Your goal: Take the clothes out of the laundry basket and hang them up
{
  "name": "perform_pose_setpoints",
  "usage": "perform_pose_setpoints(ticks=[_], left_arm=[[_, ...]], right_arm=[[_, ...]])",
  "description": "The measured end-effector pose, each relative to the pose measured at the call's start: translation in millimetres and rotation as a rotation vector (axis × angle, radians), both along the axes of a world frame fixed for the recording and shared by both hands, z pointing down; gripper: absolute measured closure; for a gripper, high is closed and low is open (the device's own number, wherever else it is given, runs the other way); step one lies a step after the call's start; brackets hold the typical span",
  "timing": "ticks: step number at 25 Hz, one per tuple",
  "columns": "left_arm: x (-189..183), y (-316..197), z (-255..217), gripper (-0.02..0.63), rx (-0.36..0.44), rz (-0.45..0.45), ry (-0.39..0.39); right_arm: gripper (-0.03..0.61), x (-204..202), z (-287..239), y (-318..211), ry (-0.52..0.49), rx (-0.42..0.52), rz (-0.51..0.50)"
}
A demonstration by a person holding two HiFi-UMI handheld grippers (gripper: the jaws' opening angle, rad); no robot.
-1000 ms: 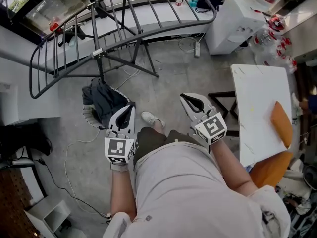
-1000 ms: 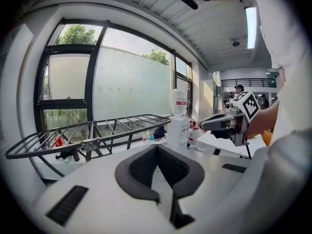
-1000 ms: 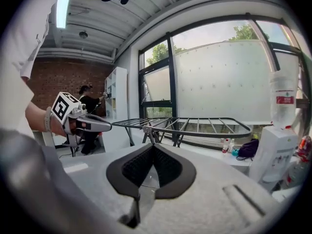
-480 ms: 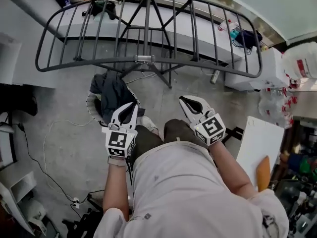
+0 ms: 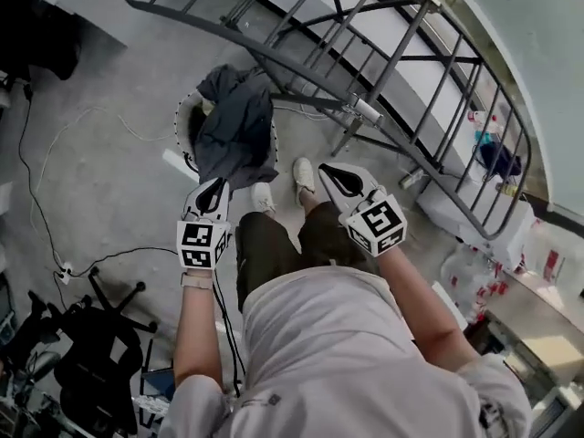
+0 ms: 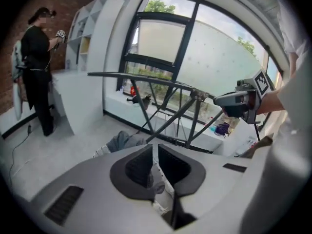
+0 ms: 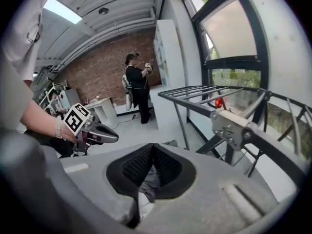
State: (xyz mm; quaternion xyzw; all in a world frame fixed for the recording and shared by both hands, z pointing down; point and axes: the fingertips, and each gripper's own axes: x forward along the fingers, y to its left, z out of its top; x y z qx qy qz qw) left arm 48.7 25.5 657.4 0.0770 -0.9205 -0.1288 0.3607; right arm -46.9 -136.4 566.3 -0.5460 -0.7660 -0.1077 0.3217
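Observation:
A round white laundry basket [image 5: 185, 124] stands on the floor with dark grey clothes [image 5: 235, 133] heaped in it and hanging over its rim. My left gripper [image 5: 214, 186] hovers just in front of the basket, shut and empty. My right gripper [image 5: 325, 170] is to the right of it, above my feet, also shut with nothing in it. The dark metal drying rack [image 5: 383, 71] stretches across the top right. In the left gripper view the shut gripper [image 6: 154, 146] points towards the clothes [image 6: 122, 141] under the rack [image 6: 161, 82]. In the right gripper view the gripper [image 7: 152, 146] is closed, with the rack [image 7: 214, 99] to its right.
Cables [image 5: 55, 153] trail over the floor at the left, and a black office chair [image 5: 96, 336] stands at the lower left. Bags and bottles [image 5: 511, 245] lie beyond the rack at the right. Another person [image 6: 36, 67] stands by a white counter farther off.
The view has swung round: the basket now lies just ahead of my left gripper and the rack runs off to the upper right. Both grippers have dropped lower and stayed shut.

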Motion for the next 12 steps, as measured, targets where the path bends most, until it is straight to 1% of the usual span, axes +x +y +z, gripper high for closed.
perform_pose_setpoints(ticks=[1, 2, 3, 6, 9, 12], left_arm=[[7, 8, 14, 0.581, 0.003, -0.037, 0.031], [14, 14, 29, 0.533, 0.005, -0.075, 0.063], [22, 19, 44, 0.499, 0.005, -0.111, 0.095], [47, 24, 90, 0.462, 0.002, -0.189, 0.19], [65, 27, 140, 0.429, -0.004, -0.218, 0.273], [78, 28, 191, 0.395, 0.008, -0.239, 0.342]], right_arm=[[0.574, -1, 8, 10, 0.016, 0.004, -0.034], [0.574, -2, 17, 18, 0.031, 0.01, -0.069], [0.574, -3, 25, 24, 0.046, 0.017, -0.104], [0.574, -6, 47, 38, 0.083, 0.047, -0.19], [0.574, -13, 69, 50, 0.095, 0.079, -0.235], [0.574, -19, 91, 55, 0.095, 0.102, -0.255]])
